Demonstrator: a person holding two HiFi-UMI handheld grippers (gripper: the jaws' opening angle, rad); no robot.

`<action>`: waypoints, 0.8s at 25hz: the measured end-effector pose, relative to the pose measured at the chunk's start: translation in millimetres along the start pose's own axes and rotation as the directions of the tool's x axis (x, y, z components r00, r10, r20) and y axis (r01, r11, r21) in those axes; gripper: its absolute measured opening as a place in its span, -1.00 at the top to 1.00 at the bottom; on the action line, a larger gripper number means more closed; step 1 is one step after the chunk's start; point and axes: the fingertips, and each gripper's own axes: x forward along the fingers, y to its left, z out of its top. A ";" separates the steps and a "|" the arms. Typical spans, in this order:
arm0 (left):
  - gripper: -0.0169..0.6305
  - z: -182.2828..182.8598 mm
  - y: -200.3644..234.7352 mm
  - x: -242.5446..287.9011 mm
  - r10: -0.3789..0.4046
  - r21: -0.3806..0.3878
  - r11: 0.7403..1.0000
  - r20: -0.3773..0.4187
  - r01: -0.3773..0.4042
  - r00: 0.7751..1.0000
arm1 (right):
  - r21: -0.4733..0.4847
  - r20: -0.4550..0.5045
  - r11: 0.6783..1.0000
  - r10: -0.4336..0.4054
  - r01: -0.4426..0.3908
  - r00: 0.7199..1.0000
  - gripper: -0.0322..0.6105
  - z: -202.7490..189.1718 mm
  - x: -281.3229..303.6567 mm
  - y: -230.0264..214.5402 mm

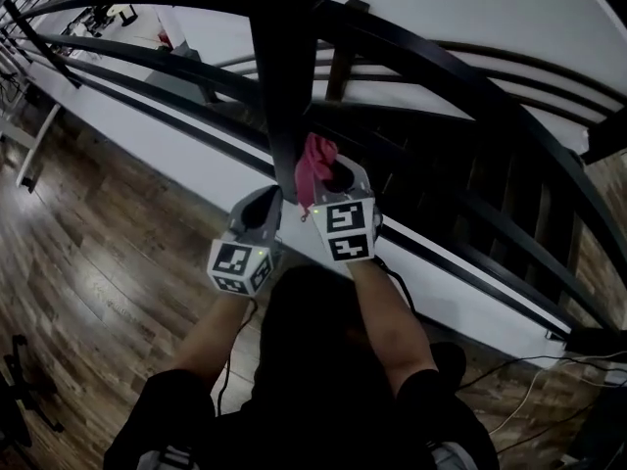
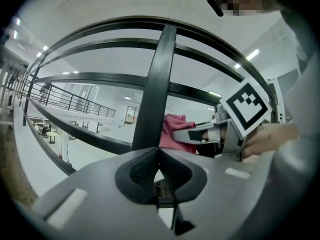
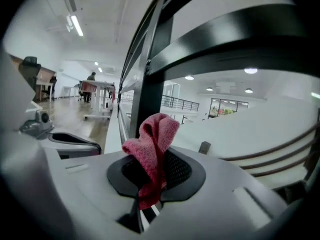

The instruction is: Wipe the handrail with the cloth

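Note:
A black railing of curved bars crosses the head view, with a broad handrail (image 1: 460, 81) and an upright post (image 1: 286, 76). My right gripper (image 1: 330, 177) is shut on a bunched pink cloth (image 1: 316, 158), which it holds against the right side of that post. In the right gripper view the cloth (image 3: 152, 144) sticks up out of the gripper (image 3: 152, 170), just before the post (image 3: 150, 91). My left gripper (image 1: 270, 200) is shut and holds nothing, just left of the post's base. From the left gripper (image 2: 159, 156) I see the post (image 2: 156, 94), the cloth (image 2: 175, 129) and the right gripper's fingers (image 2: 197, 134).
Wooden floor (image 1: 88, 253) lies to the left and below. A white ledge (image 1: 196, 155) runs under the railing. Dark stairs (image 1: 490, 194) show through the bars. Cables (image 1: 534, 390) trail on the floor at lower right. Far off stand tables and a person (image 3: 91, 86).

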 end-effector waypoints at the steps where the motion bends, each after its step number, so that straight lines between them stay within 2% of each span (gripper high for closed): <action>1: 0.95 -1.6 -0.6 2.0 -0.005 -0.001 1.000 -0.002 0.005 1.000 | -0.032 -0.041 0.999 -0.015 0.014 0.999 0.75 -2.8 3.9 0.0; 4: 0.95 -5.7 0.1 7.6 -0.009 0.000 1.000 -0.019 0.009 1.000 | -0.167 -0.164 0.986 -0.053 0.025 0.985 0.75 -9.7 10.9 5.2; 7: 0.95 -8.8 1.7 6.1 -0.012 -0.005 1.000 -0.036 0.012 0.999 | -0.266 -0.212 0.963 -0.091 0.032 0.973 0.75 -11.0 13.0 10.8; 15: 0.95 -10.6 -2.7 7.3 -0.025 0.004 1.000 -0.041 0.025 0.999 | -0.332 -0.247 0.942 -0.137 0.049 0.959 0.75 -12.8 7.6 5.2; 20: 0.95 -10.0 -13.2 8.9 -0.053 0.010 0.998 -0.043 0.054 0.998 | -0.309 -0.264 0.949 -0.153 0.066 0.952 0.75 -17.4 -4.0 -9.8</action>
